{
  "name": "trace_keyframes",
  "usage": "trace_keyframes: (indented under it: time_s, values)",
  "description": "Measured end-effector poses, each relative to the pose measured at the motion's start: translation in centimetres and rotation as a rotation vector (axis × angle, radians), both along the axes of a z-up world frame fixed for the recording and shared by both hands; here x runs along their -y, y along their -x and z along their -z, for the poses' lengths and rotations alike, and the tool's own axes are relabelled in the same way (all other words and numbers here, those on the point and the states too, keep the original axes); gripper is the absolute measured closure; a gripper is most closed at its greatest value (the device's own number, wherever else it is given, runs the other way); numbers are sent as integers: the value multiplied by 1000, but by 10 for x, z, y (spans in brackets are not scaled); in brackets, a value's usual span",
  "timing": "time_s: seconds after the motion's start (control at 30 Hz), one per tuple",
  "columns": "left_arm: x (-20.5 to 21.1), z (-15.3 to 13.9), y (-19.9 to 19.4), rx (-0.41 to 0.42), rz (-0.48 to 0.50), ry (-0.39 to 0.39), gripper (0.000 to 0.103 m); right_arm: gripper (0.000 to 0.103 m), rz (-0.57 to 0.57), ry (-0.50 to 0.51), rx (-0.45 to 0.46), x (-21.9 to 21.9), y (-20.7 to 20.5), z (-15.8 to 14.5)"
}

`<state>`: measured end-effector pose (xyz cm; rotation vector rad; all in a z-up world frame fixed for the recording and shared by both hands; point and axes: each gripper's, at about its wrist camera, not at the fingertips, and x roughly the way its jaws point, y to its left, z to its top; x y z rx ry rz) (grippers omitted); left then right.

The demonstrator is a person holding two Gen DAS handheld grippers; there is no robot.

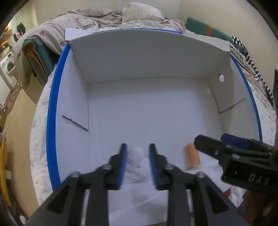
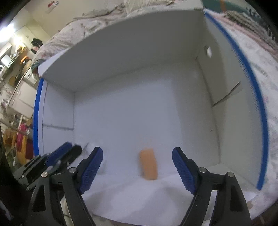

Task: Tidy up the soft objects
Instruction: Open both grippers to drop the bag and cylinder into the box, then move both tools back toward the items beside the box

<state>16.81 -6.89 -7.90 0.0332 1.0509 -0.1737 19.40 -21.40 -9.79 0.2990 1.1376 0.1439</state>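
Reaching over the near edge of a white box, both tongs point down into it. The box has blue-edged side flaps and sits on a bed with a pale printed cover; rumpled bedding lies past its far wall.

The left tongs have their blue pads parted by a narrow gap. Between them, on the box floor near the front wall, lies a clear plastic bag with a printed label. It is blurred, and whether the pads touch it cannot be told; they do not look clamped on it.

The right tongs are spread wide and hold nothing. In the right wrist view an orange foam piece, a short rounded block, lies on the box floor between the two fingers and clear of both pads. It rests close to the front wall, lengthwise toward the camera. In the left wrist view the same piece lies just right of the left tongs, with the right tongs' black finger just beside its upper right end.

The two tongs come close together at the box's front left. A round hole marks the right wall.
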Motion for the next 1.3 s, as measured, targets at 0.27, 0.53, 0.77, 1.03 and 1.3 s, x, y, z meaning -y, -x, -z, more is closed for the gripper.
trace_keyframes:
  time_s: [0.27,0.53,0.77,1.03,1.3]
  values:
    - [1,-12,6,51,-13,-39,39,16,23,-13,-9,5,-4,1]
    - [-6,-14,9,49,-43,-62,39,16,26,-31,15,2,-4,-4]
    - [-12,-17,14,66,-62,-89,39,16,35,-43,31,3,0,-12]
    - [-25,-36,23,102,-129,-79,39,16,69,-70,42,9,10,-17]
    - [-43,-62,45,114,-143,-41,39,16,48,-77,80,4,35,-34]
